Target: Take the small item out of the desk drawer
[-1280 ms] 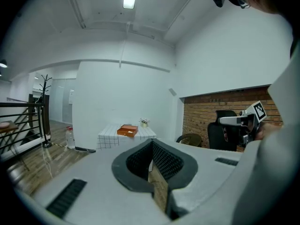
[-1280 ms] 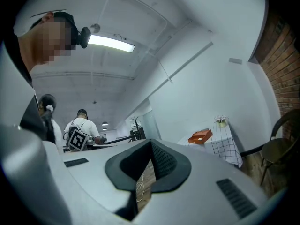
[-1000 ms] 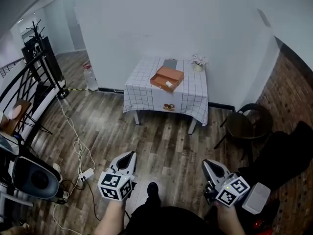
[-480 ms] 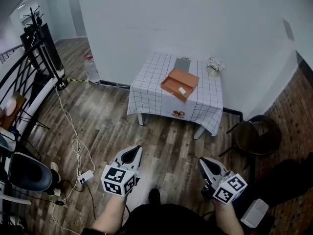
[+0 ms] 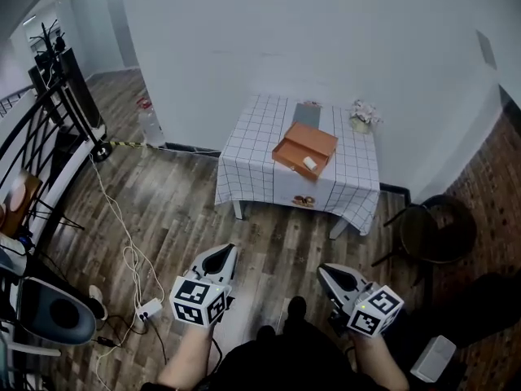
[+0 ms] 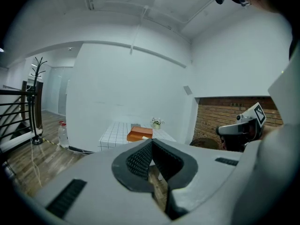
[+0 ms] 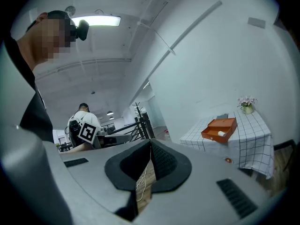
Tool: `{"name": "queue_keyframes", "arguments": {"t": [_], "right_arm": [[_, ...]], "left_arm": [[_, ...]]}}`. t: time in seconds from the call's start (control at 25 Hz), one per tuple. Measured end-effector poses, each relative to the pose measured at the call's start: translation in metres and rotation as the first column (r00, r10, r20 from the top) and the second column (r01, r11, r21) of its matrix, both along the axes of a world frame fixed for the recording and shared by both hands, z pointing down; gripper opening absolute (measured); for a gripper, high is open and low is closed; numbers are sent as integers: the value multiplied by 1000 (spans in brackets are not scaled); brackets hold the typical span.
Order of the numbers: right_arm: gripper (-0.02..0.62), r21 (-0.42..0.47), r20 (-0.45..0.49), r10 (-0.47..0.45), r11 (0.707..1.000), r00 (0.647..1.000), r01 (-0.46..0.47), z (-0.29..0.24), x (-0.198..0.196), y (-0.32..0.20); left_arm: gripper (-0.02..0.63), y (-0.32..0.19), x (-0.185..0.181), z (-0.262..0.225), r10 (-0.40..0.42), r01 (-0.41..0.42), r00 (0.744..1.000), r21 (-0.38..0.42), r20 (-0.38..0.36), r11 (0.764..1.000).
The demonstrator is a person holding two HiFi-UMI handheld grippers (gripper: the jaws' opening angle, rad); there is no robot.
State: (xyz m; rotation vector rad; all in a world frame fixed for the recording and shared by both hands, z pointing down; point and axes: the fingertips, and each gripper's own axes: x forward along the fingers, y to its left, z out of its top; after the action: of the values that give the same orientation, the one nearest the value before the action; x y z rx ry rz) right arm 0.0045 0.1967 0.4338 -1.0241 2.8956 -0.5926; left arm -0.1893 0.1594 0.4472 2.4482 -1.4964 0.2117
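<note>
Head view, contents listed from left edge to right.

- Black metal railing (image 5: 37, 129): runs along the left edge, with a black coat stand (image 5: 50, 51) behind it at upper left.
- White power strip (image 5: 149, 309): lower left, on the wood-plank floor (image 5: 163, 210), with a pale cable trailing up from it.
- Clear plastic bottle (image 5: 149, 125): upright on the floor by the white wall, left of the table.
- Left gripper (image 5: 221, 253): bottom centre-left, jaws pressed together with nothing between them.
- Square table (image 5: 260, 165) under a white grid-checked cloth: upper centre, against the wall, well apart from both grippers.
- Orange open-topped drawer (image 5: 303, 147): lying on the tabletop, turned at an angle.
- Small white cylindrical item (image 5: 310, 163): inside the drawer, at its near right end.
- Right gripper (image 5: 328, 272): bottom centre-right, jaws closed tip to tip, empty.
- Small pot of pale flowers (image 5: 361, 120): far right corner of the tabletop.
- Dark round chair (image 5: 435, 230): on the floor, right of the table.
</note>
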Motion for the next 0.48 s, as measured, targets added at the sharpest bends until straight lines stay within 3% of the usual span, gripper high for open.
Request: {"name": "queue_keyframes", "arguments": {"t": [0.24, 0.48], "right_arm": [[5, -38, 53, 1, 999, 999, 1, 17, 9, -55], [5, -41, 77, -31, 999, 997, 34, 29, 21, -137]], "left_arm": [[5, -44, 6, 15, -1, 1, 1000, -37, 16, 999], [5, -120, 23, 28, -19, 20, 999, -62, 29, 998]]}}
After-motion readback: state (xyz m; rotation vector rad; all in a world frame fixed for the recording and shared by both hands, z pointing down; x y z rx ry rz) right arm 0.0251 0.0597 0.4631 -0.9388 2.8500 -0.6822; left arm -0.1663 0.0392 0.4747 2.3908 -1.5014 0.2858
